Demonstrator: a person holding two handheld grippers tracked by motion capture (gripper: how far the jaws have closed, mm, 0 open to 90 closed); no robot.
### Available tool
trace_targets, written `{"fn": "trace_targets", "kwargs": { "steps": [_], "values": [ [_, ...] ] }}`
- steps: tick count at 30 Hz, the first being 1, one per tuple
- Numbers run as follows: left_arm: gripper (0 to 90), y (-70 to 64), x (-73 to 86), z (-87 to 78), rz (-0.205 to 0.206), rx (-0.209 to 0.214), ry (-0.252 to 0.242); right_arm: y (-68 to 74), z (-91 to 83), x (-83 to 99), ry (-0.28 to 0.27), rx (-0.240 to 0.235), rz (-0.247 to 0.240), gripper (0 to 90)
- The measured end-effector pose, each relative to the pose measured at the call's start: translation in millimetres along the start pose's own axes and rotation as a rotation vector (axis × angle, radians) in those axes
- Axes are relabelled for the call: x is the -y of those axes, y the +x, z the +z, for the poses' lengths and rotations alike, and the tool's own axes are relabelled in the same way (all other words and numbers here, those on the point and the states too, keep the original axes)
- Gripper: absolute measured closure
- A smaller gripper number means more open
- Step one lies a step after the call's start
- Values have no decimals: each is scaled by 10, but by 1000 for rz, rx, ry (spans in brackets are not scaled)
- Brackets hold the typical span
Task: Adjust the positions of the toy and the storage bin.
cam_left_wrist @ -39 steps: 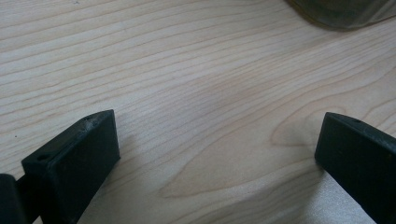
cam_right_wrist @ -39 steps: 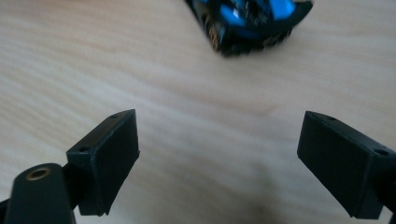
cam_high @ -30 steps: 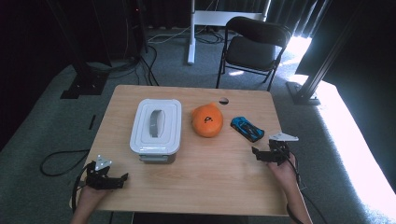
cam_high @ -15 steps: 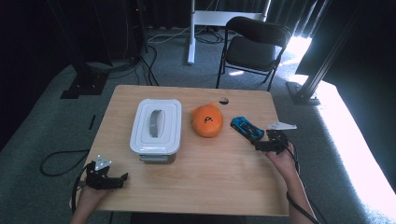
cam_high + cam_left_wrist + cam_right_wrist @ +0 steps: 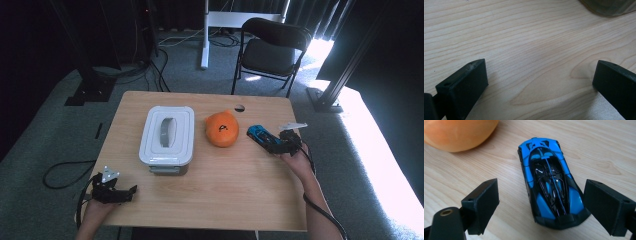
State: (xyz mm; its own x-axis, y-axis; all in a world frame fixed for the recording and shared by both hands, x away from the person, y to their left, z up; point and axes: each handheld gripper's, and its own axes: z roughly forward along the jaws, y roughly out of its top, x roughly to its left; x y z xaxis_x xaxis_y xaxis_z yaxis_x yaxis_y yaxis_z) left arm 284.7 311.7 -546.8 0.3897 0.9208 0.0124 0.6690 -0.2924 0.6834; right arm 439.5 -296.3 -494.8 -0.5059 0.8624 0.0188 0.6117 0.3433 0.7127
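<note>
A blue and black toy car [image 5: 550, 186] lies on the wooden table [image 5: 225, 185], right of an orange plush ball [image 5: 221, 129]. My right gripper [image 5: 549, 207] is open, its jaws on either side of the car's near end without touching it; in the high view this gripper [image 5: 280, 144] sits at the car [image 5: 260, 135] on the table's right side. My left gripper [image 5: 122, 194] rests open near the front left corner, over bare wood [image 5: 536, 62].
A white lidded container [image 5: 167, 134] with a grey handle stands left of the ball; its corner [image 5: 609, 6] shows in the left gripper view. The ball [image 5: 459, 133] lies close beyond the car. A small hole [image 5: 239, 107] marks the table's far edge. A black chair [image 5: 272, 47] stands behind the table.
My right gripper has moved forward and left to the toy car, its jaws now around the car's near end. The left gripper has stayed put.
</note>
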Motion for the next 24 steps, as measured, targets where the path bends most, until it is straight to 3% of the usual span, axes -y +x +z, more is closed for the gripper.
{"fn": "trace_targets", "kwargs": {
  "steps": [4,11,14,17,18,20,24],
  "values": [
    [2,0,0,0,0,0,0,-36,105,-45,28,-4,-13,133],
    [2,0,0,0,0,0,0,-93,200,-109,30,-9,-15,135],
    [2,-1,0,0,-1,-1,0,-109,281,-142,76,36,-44,128],
    [2,-1,1,0,-1,-1,0,-128,327,-151,97,26,-47,128],
    [2,-1,0,0,-1,-2,0,-147,389,-160,127,36,-65,128],
    [2,-1,0,0,-1,-2,0,-167,426,-170,141,35,-73,129],
    [2,-2,1,-1,-2,-3,0,-227,496,-198,172,-16,-68,135]
  ]
}}
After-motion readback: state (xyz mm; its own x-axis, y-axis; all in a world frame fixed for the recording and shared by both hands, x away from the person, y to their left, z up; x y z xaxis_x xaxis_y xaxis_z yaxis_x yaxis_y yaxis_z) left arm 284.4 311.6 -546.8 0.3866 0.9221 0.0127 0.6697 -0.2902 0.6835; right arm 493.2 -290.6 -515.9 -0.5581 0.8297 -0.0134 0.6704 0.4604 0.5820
